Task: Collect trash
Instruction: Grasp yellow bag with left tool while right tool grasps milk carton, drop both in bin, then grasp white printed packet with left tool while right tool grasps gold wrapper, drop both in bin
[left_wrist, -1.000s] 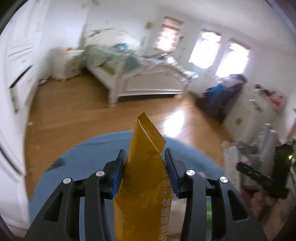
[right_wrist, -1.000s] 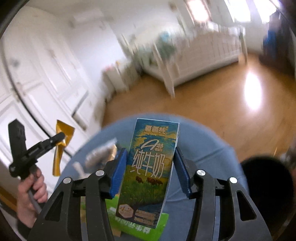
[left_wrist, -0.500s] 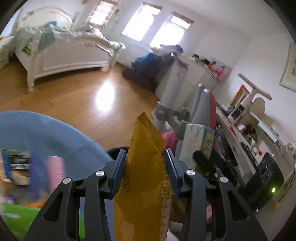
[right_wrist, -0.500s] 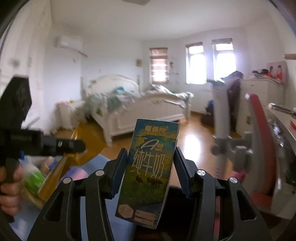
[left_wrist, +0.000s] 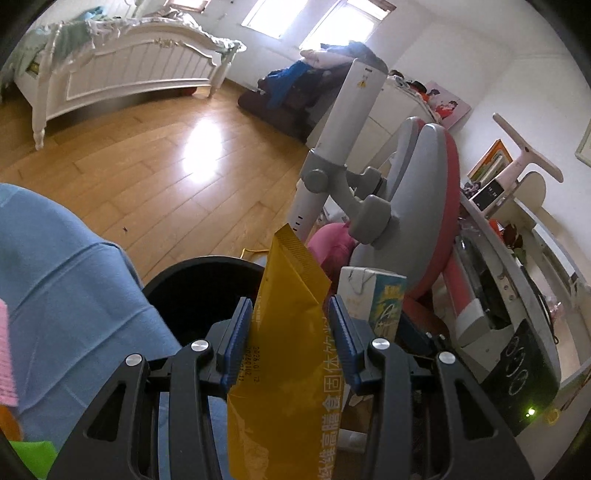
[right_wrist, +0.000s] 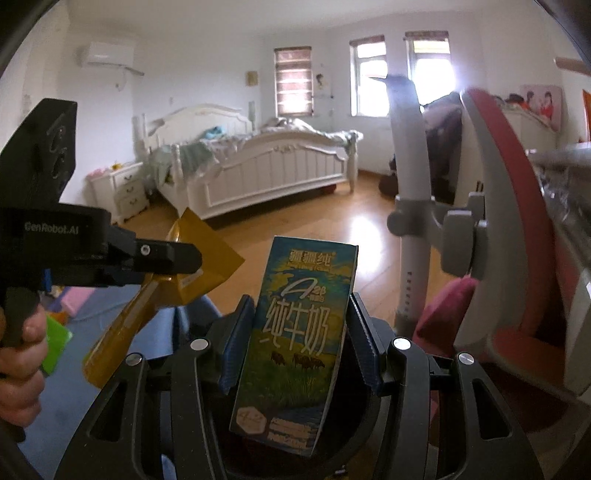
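Note:
My left gripper (left_wrist: 290, 341) is shut on a yellow packet (left_wrist: 284, 354) and holds it upright just in front of the black trash bin (left_wrist: 192, 291). My right gripper (right_wrist: 299, 345) is shut on a milk carton (right_wrist: 295, 343) printed with cows and grass, held above the bin's dark opening (right_wrist: 351, 435). In the right wrist view the left gripper (right_wrist: 166, 258) comes in from the left with the yellow packet (right_wrist: 147, 306). In the left wrist view the milk carton (left_wrist: 373, 299) shows just right of the packet.
The blue cloth (left_wrist: 66, 302) of the table lies at left with green and pink litter (right_wrist: 59, 332) on it. A grey and red chair (left_wrist: 417, 206) and a desk (left_wrist: 517, 288) stand to the right. A white bed (right_wrist: 266, 173) stands across the wooden floor (left_wrist: 147, 177).
Both grippers have swung right from over the blue table to the black bin, each still gripping its item. The two grippers have drawn close together.

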